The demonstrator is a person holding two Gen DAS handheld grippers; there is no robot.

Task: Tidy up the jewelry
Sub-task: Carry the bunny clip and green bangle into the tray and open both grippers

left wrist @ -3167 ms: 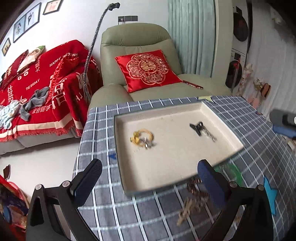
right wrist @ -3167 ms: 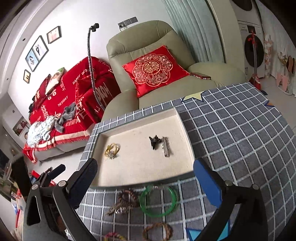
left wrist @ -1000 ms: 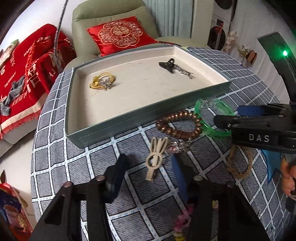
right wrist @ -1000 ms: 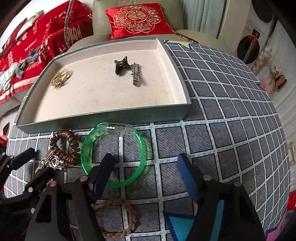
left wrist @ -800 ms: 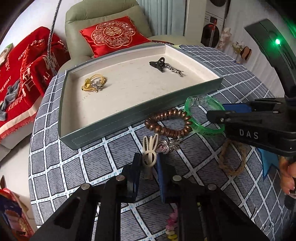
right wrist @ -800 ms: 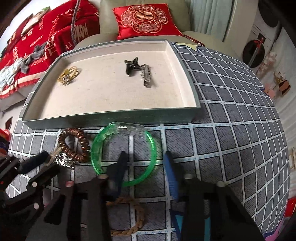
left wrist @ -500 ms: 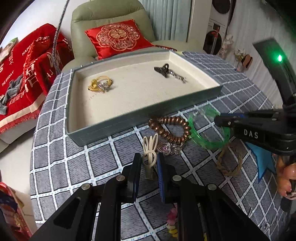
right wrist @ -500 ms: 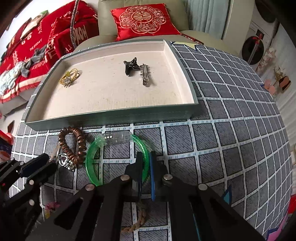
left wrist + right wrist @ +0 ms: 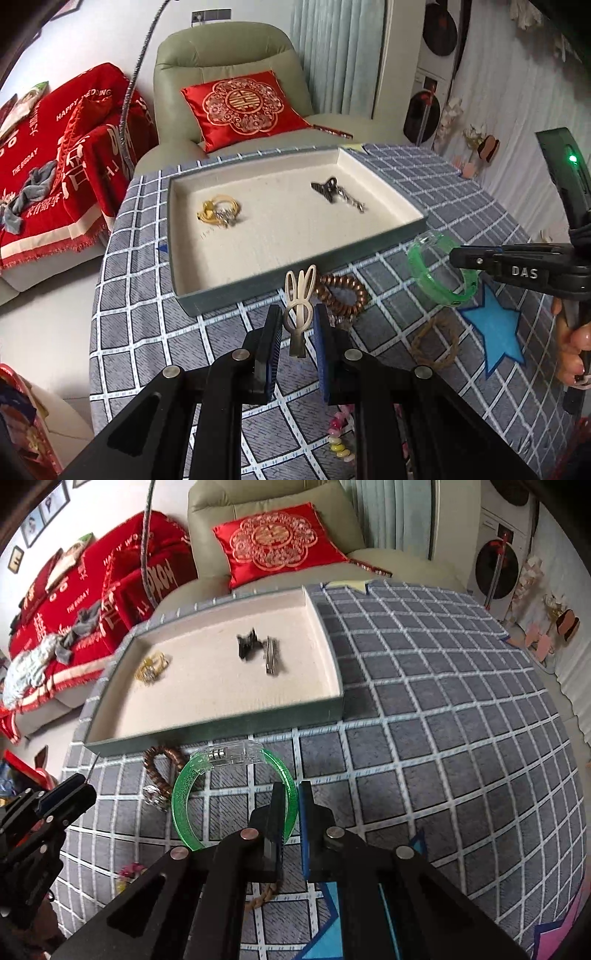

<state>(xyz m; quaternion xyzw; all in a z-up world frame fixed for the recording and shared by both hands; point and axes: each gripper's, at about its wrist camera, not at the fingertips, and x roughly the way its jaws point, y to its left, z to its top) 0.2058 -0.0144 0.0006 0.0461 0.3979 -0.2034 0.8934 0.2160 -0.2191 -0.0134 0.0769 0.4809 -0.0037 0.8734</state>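
The left gripper (image 9: 298,325) has its jaws closed on a cream rabbit-shaped hair clip (image 9: 300,299), which stands upright between them, clear of the checked cloth on the worktop (image 9: 443,738). The right gripper (image 9: 291,805) has its jaws nearly together, pinching the near rim of a green bangle (image 9: 236,794); in the left wrist view the bangle hangs tilted off the cloth from those jaws.

The grey-green tray (image 9: 295,280) sits on the worktop just beyond both grippers. 2 groups already lie on its pale lining: a gold bracelet or ring cluster (image 9: 219,211) toward its left side and a dark claw clip with a metal barrette (image 9: 338,194) toward its right, well apart from each other.

Outside the tray, a brown coil bracelet (image 9: 343,291) lies against the tray's near wall, a small clear charm (image 9: 154,795) just beside it, a woven cord loop (image 9: 436,343) nearer the person, and a pastel bead string (image 9: 340,435) close to the near edge.

As a judgement, the task is under halfway: 2 pieces are lifted and appear ready to go into the tray, and about 4 more wait on the cloth
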